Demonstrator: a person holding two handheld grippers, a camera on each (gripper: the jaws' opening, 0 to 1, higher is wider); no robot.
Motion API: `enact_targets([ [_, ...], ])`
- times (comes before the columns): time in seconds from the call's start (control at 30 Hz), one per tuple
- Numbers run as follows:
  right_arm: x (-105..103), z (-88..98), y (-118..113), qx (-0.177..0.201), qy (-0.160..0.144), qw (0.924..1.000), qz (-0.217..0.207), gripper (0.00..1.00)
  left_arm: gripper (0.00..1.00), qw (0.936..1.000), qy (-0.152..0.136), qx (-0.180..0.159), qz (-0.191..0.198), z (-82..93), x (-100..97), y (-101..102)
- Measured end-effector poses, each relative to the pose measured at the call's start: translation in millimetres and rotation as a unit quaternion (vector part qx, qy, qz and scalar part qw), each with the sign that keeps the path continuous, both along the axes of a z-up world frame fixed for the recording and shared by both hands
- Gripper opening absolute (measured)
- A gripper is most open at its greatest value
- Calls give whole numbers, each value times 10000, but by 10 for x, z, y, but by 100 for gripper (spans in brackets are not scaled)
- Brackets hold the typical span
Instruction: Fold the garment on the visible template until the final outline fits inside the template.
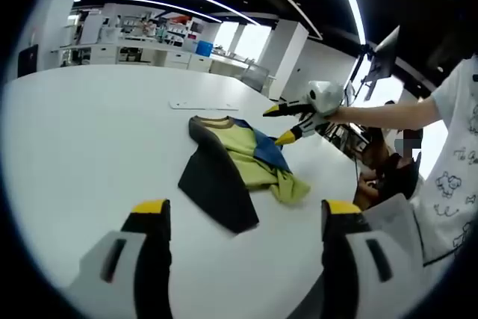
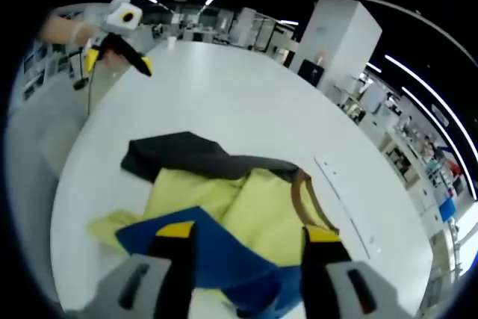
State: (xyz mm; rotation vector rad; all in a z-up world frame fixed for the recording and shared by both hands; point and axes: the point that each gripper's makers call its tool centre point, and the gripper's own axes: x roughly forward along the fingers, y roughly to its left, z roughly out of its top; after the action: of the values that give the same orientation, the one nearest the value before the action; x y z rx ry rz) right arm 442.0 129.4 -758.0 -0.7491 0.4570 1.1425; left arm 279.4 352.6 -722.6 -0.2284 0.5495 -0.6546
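Garment (image 1: 228,166) is lying crumpled near the middle of the white table (image 1: 82,132): dark grey part toward my left side, yellow-green body and a blue panel toward my right, brown collar at the far end. In the right gripper view the same garment (image 2: 224,207) sits right under my jaws, blue panel closest, dark sleeve spread out beyond it.

My left tongs (image 1: 246,218) are gaping wide, nothing between them, hovering short of the dark sleeve and not touching the cloth. My right tongs (image 2: 243,238) are parted too, empty, poised just above the blue and yellow cloth; from the left gripper view I see the right tongs (image 1: 287,123) at the far edge of the garment, near the blue part, jaws apart. From the right gripper view the left tongs (image 2: 119,54) are well off the cloth, across the table.

A thin pale strip (image 1: 203,105) lies on the table beyond the collar; could be part of the template marking, I can't tell. I can't make out a clear template outline.

My read: early stage, garment not flattened, no clean fold made yet. Step in hand is approach for the first grasp.

Next move needs: right tongs down onto the blue or yellow edge, left tongs in on the dark sleeve, pinch a single layer each, then pull apart to spread flat before folding. Risk: grabbing bunched layers and dragging the whole pile.
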Motion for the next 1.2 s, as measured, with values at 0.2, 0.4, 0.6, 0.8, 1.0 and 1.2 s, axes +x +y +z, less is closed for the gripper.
enact_targets([
  [0.2,-33,108,-133,199,-175,9996,-102,84,80,10000,-16,6,-66,33,-19,-22],
  [0.4,-90,186,-222,194,-343,9991,-142,100,80,10000,-46,-1,-71,54,-29,-28],
  [0.6,-217,240,-226,237,-398,9988,-142,100,80,9999,-84,-27,-80,76,-51,-56],
  [0.8,-246,219,-198,253,-422,9988,-50,100,80,9999,-101,-3,-108,93,-72,-71],
  [1.0,-443,141,-176,184,-312,9993,44,92,80,9998,-133,62,-121,122,-89,-48],
  [1.2,-693,-3,-98,110,-241,9996,-21,65,81,9998,-144,46,-92,135,-82,-28],
])
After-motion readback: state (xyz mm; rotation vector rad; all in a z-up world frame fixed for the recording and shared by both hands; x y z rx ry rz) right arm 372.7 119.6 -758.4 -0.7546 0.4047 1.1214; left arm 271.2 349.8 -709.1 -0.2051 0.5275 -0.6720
